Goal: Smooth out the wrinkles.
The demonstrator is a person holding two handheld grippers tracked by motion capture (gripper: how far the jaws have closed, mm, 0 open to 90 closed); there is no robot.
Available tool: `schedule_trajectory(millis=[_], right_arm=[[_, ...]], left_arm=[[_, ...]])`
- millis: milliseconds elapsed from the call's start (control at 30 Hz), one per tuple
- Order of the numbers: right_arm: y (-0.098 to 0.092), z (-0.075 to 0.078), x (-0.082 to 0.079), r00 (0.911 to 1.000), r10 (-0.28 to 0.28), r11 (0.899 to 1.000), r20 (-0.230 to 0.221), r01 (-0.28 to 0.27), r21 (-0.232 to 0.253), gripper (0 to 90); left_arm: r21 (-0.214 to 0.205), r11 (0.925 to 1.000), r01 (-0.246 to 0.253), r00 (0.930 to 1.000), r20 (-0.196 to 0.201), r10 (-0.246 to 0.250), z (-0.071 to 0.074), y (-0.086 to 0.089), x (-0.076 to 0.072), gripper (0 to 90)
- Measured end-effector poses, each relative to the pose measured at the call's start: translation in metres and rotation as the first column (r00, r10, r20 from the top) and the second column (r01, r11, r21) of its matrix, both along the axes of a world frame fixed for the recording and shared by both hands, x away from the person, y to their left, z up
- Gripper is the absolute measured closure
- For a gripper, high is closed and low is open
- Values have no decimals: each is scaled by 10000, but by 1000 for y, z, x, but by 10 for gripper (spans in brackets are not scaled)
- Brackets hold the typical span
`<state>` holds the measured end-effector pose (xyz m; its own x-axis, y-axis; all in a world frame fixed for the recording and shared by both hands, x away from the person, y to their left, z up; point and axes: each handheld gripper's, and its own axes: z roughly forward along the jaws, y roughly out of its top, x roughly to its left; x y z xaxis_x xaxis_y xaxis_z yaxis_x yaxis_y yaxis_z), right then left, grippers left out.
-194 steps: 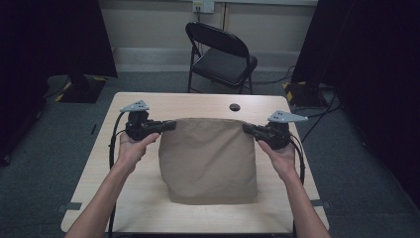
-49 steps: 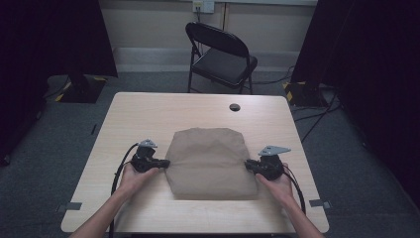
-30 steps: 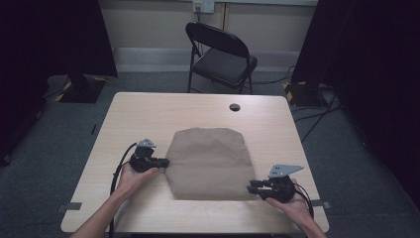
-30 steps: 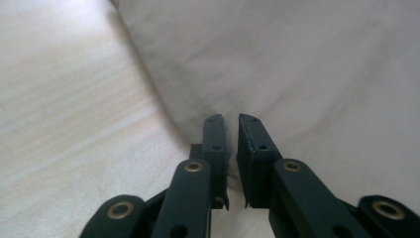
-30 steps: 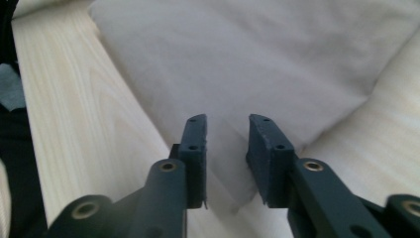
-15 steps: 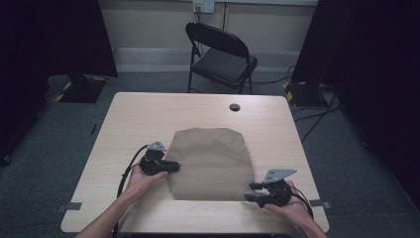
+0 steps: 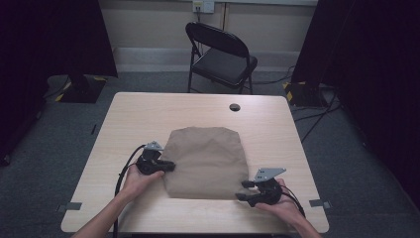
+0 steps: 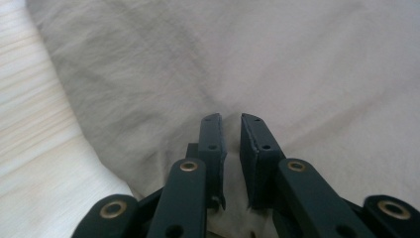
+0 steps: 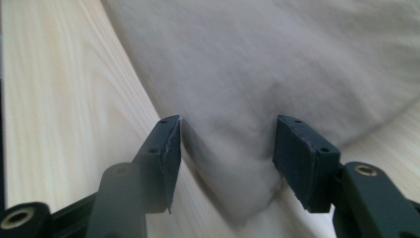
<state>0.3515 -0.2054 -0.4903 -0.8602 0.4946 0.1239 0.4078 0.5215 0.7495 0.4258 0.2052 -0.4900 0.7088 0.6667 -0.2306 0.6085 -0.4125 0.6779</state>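
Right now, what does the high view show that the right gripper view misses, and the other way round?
High view alone: the whole table with its small dark hole, the folding chair behind it, both forearms, and the left hand-held gripper at the left edge of the tan cloth.

Right gripper view alone: the right hand-held gripper up close, jaws apart, with the cloth's corner lying between them, the pads not pressing it.

Both share: the tan cloth, the light wood tabletop and the right hand-held gripper at the cloth's near right corner.

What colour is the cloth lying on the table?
The cloth is plain tan, a light brownish beige with no pattern. The high view shows it best.
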Motion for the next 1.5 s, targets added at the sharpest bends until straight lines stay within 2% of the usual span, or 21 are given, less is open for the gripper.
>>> schedule_trajectory(millis=[200, 367, 433, 533, 800, 867, 933, 967, 1000, 1067, 1167, 1300, 1333, 1467, 1500], right_arm=[[7, 2, 0, 9997, -24, 10000, 258, 23, 66, 468], [8, 7, -3, 9985, -158, 9997, 521, 148, 182, 442], [13, 4, 0, 9992, -111, 9999, 395, 111, 4, 424], [17, 3, 0, 9990, 21, 10000, 456, -20, -34, 420], [19, -3, 0, 9987, 213, 9987, 461, -191, -470, 399], [22, -5, -1, 9975, 285, 9979, 649, -247, -592, 370], [23, -5, -2, 9963, 354, 9974, 788, -303, -652, 370], [23, -6, -4, 9937, 476, 9962, 1018, -397, -780, 372], [23, -6, -4, 9937, 476, 9962, 1018, -397, -780, 372], [23, -8, -6, 9885, 621, 9947, 1375, -500, -894, 383], [22, -8, -5, 9890, 476, 9958, 1404, -360, -839, 452], [25, -5, -5, 9890, 228, 9937, 1460, -64, -1119, 514], [25, -4, -5, 9893, 133, 9932, 1450, 38, -1167, 555], [26, -3, -5, 9899, 96, 9922, 1416, 82, -1242, 613], [27, -3, -5, 9894, 117, 9917, 1445, 70, -1280, 653]], left_arm=[[86, 9999, -130, 9999, 5, 130, 1, 15, -3, 807], [5, 9998, -176, 9998, -54, 176, 0, 17, -3, 813], [43, 9998, -174, 9998, -36, 174, 0, 17, -2, 813], [79, 9998, -191, 9998, -54, 191, 1, 16, -1, 814], [-219, 9993, -308, 9994, -167, 304, -1, 19, 2, 827], [-212, 9992, -342, 9993, -172, 338, -1, 19, 3, 827], [-210, 9992, -328, 9993, -158, 325, -1, 19, 3, 826], [-212, 9993, -319, 9994, -160, 316, -1, 19, 3, 826], [-261, 9991, -334, 9993, -190, 329, -2, 20, 3, 826], [-325, 9988, -374, 9990, -240, 366, -2, 20, 4, 826], [-328, 9987, -387, 9990, -239, 379, -2, 20, 3, 825], [-327, 9988, -375, 9991, -234, 367, -2, 20, 3, 823], [-337, 9987, -380, 9990, -243, 372, -2, 20, 3, 822], [-360, 9987, -350, 9991, -259, 341, -2, 20, 3, 821], [-355, 9988, -329, 9992, -247, 321, -2, 20, 3, 821]])
